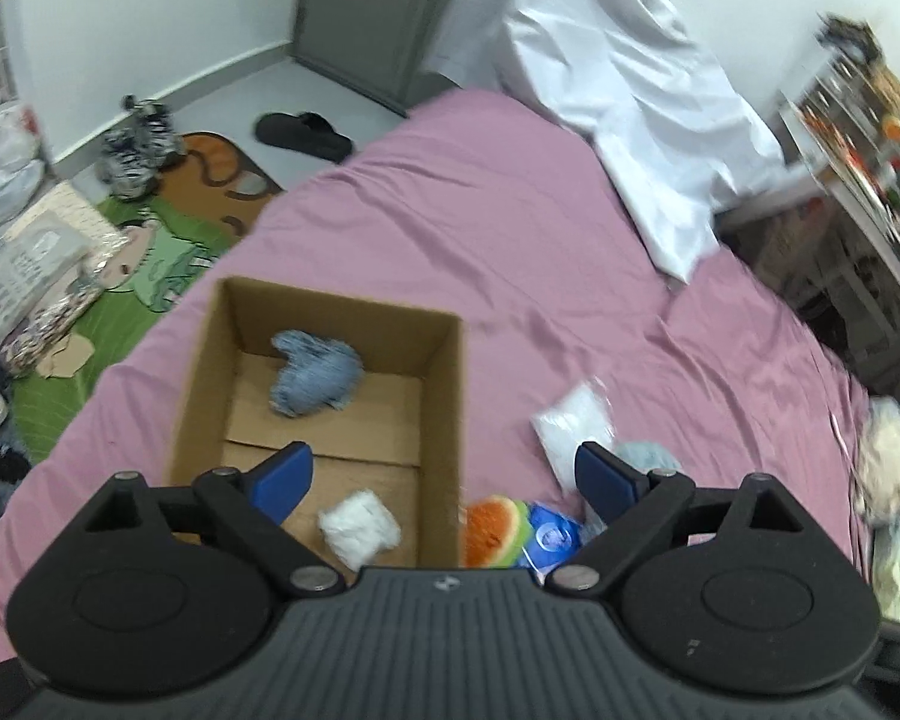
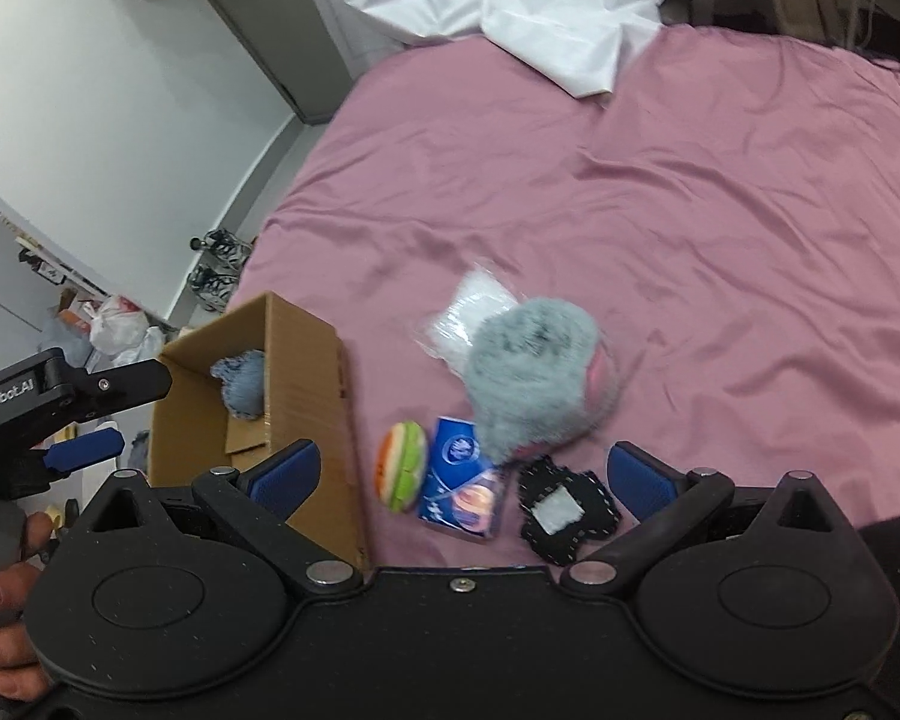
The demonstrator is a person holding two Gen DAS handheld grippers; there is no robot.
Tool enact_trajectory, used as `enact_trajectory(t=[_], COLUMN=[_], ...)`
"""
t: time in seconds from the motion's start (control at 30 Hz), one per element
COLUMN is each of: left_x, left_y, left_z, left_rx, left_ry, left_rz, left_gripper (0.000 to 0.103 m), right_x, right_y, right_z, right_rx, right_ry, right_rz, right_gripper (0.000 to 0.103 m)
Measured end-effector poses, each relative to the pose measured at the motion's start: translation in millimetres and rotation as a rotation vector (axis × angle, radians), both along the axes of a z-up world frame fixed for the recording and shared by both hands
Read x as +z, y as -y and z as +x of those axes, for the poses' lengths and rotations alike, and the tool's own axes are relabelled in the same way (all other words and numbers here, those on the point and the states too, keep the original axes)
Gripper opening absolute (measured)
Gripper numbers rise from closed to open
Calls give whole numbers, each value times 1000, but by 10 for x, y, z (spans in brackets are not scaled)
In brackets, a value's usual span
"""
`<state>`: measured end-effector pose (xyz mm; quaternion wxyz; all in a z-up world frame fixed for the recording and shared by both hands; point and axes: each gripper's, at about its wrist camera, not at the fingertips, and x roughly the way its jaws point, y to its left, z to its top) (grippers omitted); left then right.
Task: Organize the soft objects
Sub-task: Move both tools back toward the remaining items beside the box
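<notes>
An open cardboard box (image 1: 450, 396) stands on the pink bed; it also shows in the right wrist view (image 2: 306, 372). Inside lie a blue fuzzy toy (image 1: 315, 378) and a white fluffy ball (image 1: 360, 525). My left gripper (image 1: 444, 474) is open and empty above the box's near right edge. Right of the box lie a watermelon plush (image 2: 402, 474), a blue tissue pack (image 2: 465, 480), a grey fluffy toy (image 2: 534, 372), a clear bag of white stuff (image 2: 468, 318) and a black patch (image 2: 567, 507). My right gripper (image 2: 462, 474) is open and empty above them.
A white sheet (image 1: 630, 102) lies at the bed's far side. Left of the bed, the floor holds a green mat (image 1: 150, 252), a black slipper (image 1: 303, 135) and bags. A cluttered shelf (image 1: 858, 138) stands at the right. A pale plush (image 1: 888, 462) lies at the bed's right edge.
</notes>
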<state>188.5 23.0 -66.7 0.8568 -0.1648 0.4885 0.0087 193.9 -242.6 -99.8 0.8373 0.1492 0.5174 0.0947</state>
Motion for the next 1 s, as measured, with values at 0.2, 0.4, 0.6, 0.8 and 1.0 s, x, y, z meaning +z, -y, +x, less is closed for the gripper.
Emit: enact_trajectory(t=[0.2, 0.4, 0.6, 0.8, 1.0], left_x=[-105, -185, -302, -439, -630], left_y=[281, 492, 654, 795, 918], left_z=[29, 95, 166, 230, 311], left_rx=[-84, -138, -181, -209, -220], left_ry=[-27, -43, -68, -116, -180], left_rz=[16, 42, 75, 108, 166], left_gripper=[93, 89, 79, 63, 49], right_x=[-104, -231, -394, -515, -639], right_y=[68, 150, 231, 303, 417], right_z=[-1, 24, 69, 94, 154], right_rx=[-6, -8, -22, -27, -57], right_ry=[-27, -66, -115, -144, -185], right_rz=[-7, 1, 17, 46, 88], right_gripper=[103, 103, 103, 103, 98])
